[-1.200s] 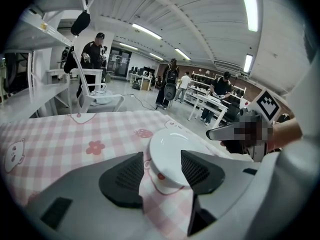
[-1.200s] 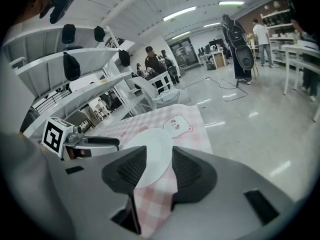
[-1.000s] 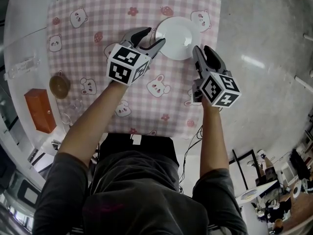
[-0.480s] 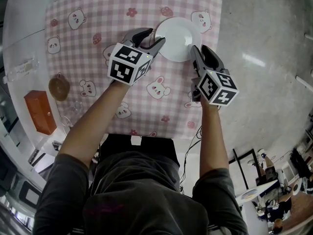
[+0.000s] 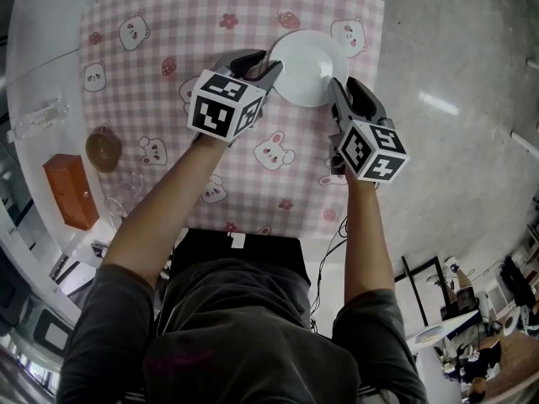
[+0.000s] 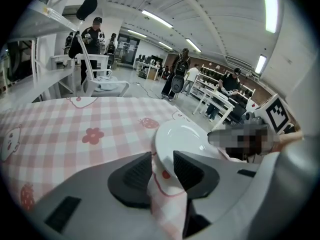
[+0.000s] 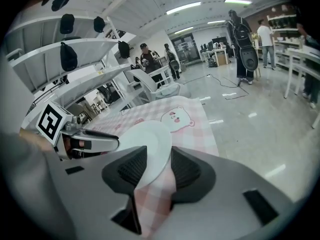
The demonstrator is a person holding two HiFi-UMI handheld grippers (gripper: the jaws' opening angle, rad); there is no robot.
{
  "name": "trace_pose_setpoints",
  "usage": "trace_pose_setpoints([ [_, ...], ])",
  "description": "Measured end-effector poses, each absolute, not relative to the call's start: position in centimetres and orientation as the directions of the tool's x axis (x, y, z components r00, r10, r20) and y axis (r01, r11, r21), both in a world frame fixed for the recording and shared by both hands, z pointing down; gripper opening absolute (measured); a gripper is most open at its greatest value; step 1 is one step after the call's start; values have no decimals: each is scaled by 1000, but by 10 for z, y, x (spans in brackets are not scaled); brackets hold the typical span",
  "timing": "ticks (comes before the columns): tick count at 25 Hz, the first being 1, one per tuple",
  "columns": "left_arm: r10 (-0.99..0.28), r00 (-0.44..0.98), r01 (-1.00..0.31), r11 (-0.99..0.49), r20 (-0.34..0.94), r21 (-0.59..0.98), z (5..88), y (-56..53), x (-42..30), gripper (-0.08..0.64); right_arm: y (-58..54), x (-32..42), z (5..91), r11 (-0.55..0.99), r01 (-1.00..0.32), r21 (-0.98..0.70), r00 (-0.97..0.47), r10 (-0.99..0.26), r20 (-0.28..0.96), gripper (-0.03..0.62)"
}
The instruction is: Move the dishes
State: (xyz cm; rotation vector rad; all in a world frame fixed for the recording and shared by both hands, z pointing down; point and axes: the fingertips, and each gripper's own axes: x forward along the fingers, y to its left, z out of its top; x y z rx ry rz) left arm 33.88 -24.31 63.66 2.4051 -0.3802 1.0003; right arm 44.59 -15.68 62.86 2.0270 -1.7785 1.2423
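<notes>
Head view with both gripper views. Compared with a second ago, the right gripper has closed in from just beside the plate and now has its jaws over the plate's right rim. The left gripper has kept its place at the left rim, and the plate has hardly shifted on the tablecloth.

In the left gripper view, the left gripper has its ribbed pads drawn close on either side of the rim of the plate. In the right gripper view, the right gripper grips the rim of the plate in the same way.

The plate is plain, white, round and shallow, with a glossy surface and nothing on it. It lies over the far half of the tablecloth, toward that cloth's right edge. The tablecloth is pink check, printed with bear faces, flowers and strawberries. Off the tablecloth's left edge stand an orange-brown box and a small round brown object.
</notes>
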Motion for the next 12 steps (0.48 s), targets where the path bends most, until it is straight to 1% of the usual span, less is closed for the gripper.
trace_pose_setpoints([
  [3, -60, 688, -444, -824, 723, 353, 637, -244, 338, 128, -158, 445, 629, -277, -886, -373, -55, -734, 677, 150],
  [11, -56, 685, -442, -825, 727, 353, 636, -243, 339, 115, -155, 452, 631, -328, -863, -385, -30, -726, 687, 86],
  [12, -52, 685, -440, -824, 727, 356, 636, -241, 340, 99, -155, 453, 631, -336, -859, -386, -25, -726, 688, 78],
])
